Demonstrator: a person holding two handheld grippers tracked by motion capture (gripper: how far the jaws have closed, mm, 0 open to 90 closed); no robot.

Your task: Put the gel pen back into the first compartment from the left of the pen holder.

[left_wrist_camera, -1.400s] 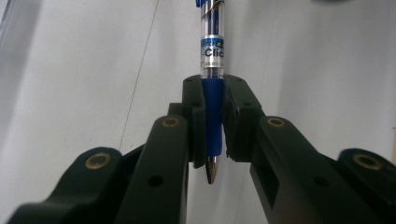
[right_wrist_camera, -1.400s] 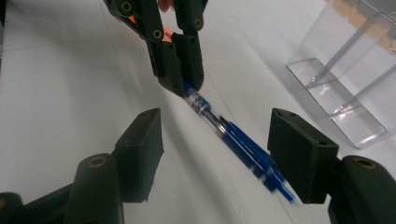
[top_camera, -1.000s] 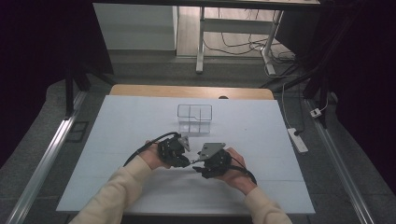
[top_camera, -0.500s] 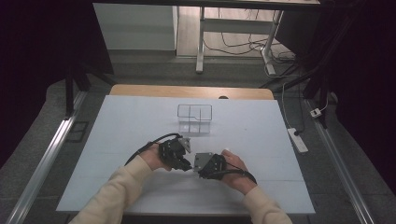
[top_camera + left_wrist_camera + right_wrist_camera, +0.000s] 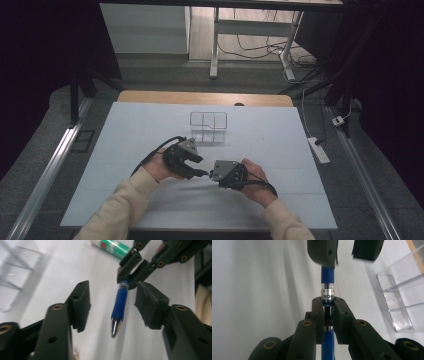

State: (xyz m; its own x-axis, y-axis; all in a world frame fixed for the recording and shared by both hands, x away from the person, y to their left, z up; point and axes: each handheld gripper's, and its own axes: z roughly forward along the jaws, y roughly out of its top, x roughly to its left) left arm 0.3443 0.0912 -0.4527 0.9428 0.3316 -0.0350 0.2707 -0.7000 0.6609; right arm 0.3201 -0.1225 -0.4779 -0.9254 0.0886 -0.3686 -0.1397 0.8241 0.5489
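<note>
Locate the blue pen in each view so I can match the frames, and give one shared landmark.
High view: the blue pen is a thin dark bar between the two grippers, low centre.
Left gripper view: centre, silver tip toward the camera, far end clamped by the right gripper; the left gripper's own jaws stand apart from it.
Right gripper view: centre, vertical, clamped between the jaws.
Shared landmark: clear divided box.
</note>
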